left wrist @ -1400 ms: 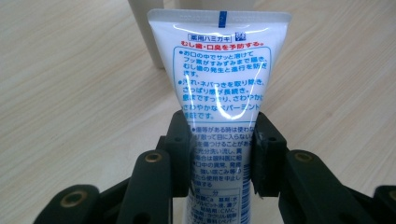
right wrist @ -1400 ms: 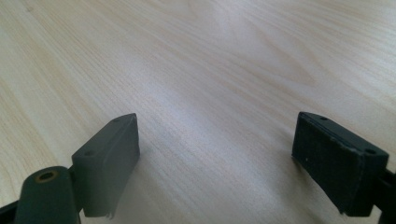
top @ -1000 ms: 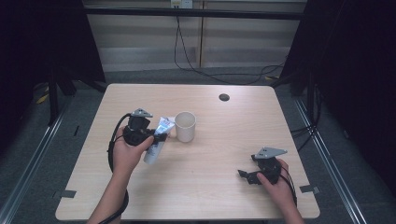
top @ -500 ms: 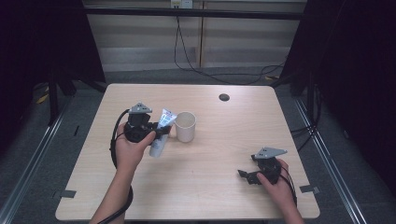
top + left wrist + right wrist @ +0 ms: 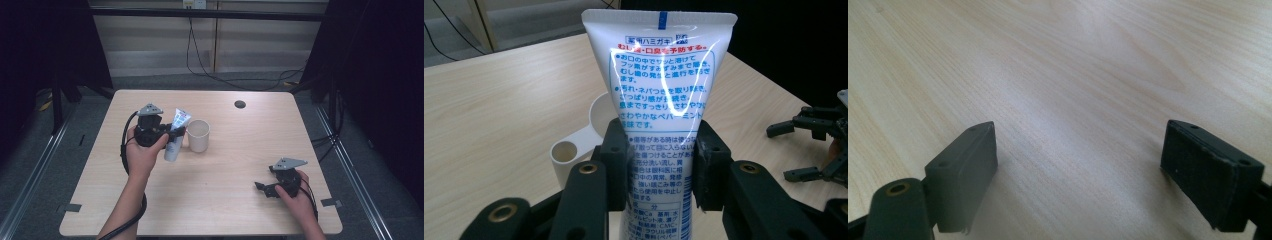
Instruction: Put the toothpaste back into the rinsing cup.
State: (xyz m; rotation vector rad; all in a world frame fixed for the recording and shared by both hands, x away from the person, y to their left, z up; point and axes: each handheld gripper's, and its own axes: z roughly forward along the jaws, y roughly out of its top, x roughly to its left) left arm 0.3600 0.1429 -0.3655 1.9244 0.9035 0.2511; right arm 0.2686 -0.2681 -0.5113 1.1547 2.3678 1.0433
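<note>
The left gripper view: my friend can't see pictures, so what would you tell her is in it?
A white toothpaste tube with blue and red Japanese print stands upright, crimped end up, pinched between the left gripper's two black jaws. Behind it sits a cream cup with a side holder on a pale wooden table; the other gripper shows at the right edge.

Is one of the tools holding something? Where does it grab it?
The left tool pinches the toothpaste tube around its middle, flat end up. The right tool holds nothing.
</note>
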